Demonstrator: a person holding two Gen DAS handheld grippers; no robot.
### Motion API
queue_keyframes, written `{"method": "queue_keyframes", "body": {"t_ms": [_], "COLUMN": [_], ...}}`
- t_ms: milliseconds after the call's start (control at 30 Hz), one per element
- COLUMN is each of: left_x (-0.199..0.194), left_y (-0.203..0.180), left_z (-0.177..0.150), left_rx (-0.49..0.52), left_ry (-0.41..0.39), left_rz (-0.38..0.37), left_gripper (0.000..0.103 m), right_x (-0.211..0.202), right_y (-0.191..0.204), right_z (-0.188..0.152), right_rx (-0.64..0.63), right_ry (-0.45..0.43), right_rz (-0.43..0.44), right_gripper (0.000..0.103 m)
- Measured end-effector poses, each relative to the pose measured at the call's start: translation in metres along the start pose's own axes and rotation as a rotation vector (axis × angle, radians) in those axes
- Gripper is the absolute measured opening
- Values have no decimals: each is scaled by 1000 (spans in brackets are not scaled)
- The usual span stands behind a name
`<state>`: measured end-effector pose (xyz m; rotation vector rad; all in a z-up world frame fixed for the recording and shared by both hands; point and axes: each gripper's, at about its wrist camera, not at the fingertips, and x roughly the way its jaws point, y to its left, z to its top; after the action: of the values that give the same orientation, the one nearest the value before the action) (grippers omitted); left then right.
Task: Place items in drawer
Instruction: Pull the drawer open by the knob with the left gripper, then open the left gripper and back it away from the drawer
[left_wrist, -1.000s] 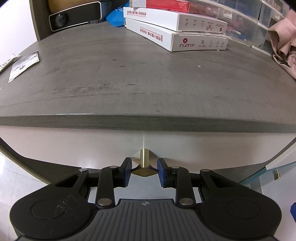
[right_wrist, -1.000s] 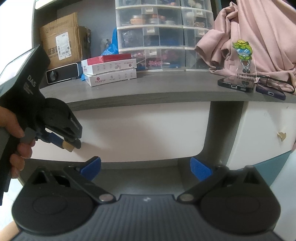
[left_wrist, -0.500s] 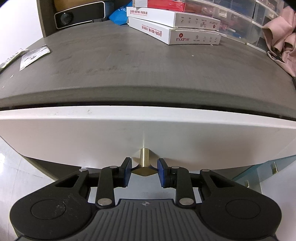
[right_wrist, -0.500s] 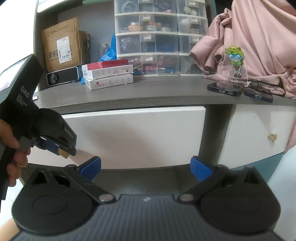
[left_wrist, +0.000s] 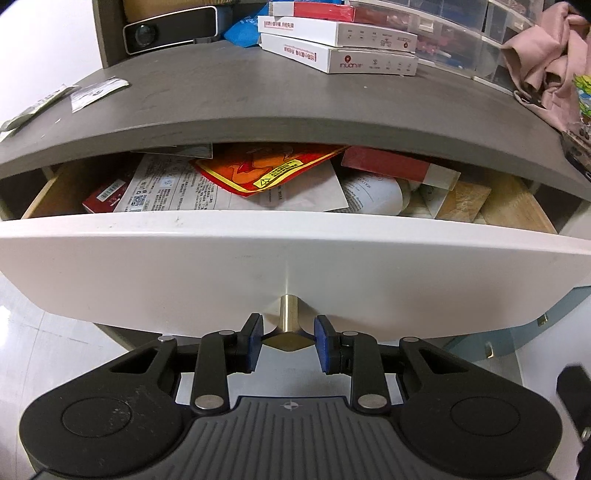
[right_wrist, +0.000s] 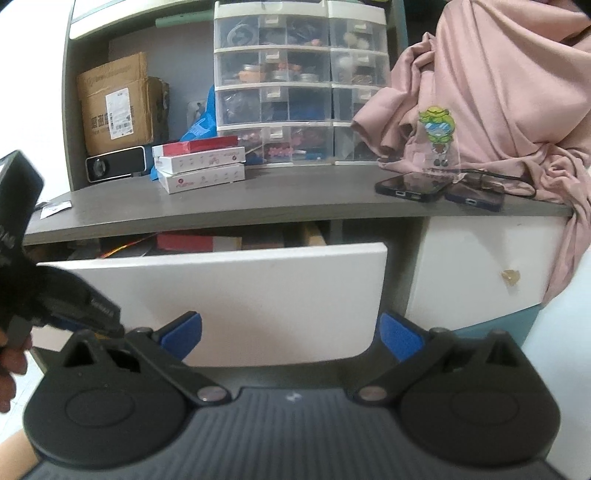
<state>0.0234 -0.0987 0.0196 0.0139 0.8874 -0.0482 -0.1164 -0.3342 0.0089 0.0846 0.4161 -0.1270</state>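
Observation:
The white drawer (left_wrist: 184, 266) under the grey desk top (left_wrist: 258, 96) stands partly pulled out. My left gripper (left_wrist: 288, 339) is shut on the drawer's brass knob (left_wrist: 287, 325). Inside lie printed papers (left_wrist: 173, 188), an orange-red packet (left_wrist: 266, 170), a red box (left_wrist: 391, 166) and other flat items. In the right wrist view the same drawer (right_wrist: 229, 295) shows from the front, with the left gripper's body (right_wrist: 74, 302) at its left, held by a hand (right_wrist: 11, 358). My right gripper (right_wrist: 291, 336) stands open and empty in front of the drawer.
On the desk are stacked white and red boxes (left_wrist: 343, 48), a small projector (left_wrist: 166, 29), two phones (right_wrist: 410, 186), an acrylic figure stand (right_wrist: 437, 144), clear organiser drawers (right_wrist: 295, 81), a cardboard box (right_wrist: 114, 103) and pink cloth (right_wrist: 498, 92). Another white cabinet door with a brass knob (right_wrist: 509, 277) is at right.
The drawer has slid out with my left gripper on its knob, from closed to showing its contents. The right gripper has drawn back a little and stays open.

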Motion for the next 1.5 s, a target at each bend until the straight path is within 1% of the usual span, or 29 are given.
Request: {"method": "queue_keyframes", "body": {"t_ms": [400, 633, 767, 1100, 1367, 1433, 1500], "left_x": [-24, -38, -45, -57, -65, -68, -72], "left_y": [5, 6, 7, 6, 13, 17, 19], "left_z": [-32, -50, -59, -76, -84, -85, -87], "left_rx": [2, 13, 4, 15, 2, -19, -4], "left_ry": [2, 1, 4, 11, 28, 38, 29], "left_rz": [-10, -15, -21, -27, -64, -77, -76], "left_gripper": [31, 31, 31, 31, 31, 32, 33], "right_x": [-23, -31, -34, -28, -24, -23, -21], "right_y": [-3, -4, -1, 14, 24, 25, 27], "right_z": [6, 11, 13, 17, 18, 18, 18], "right_rx": [-3, -5, -13, -55, -67, -68, -69], "right_ry": [-47, -68, -75, -62, -56, -51, -47], "right_rz": [-10, -4, 4, 35, 56, 60, 65], "right_gripper": [103, 103, 103, 103, 103, 103, 103]}}
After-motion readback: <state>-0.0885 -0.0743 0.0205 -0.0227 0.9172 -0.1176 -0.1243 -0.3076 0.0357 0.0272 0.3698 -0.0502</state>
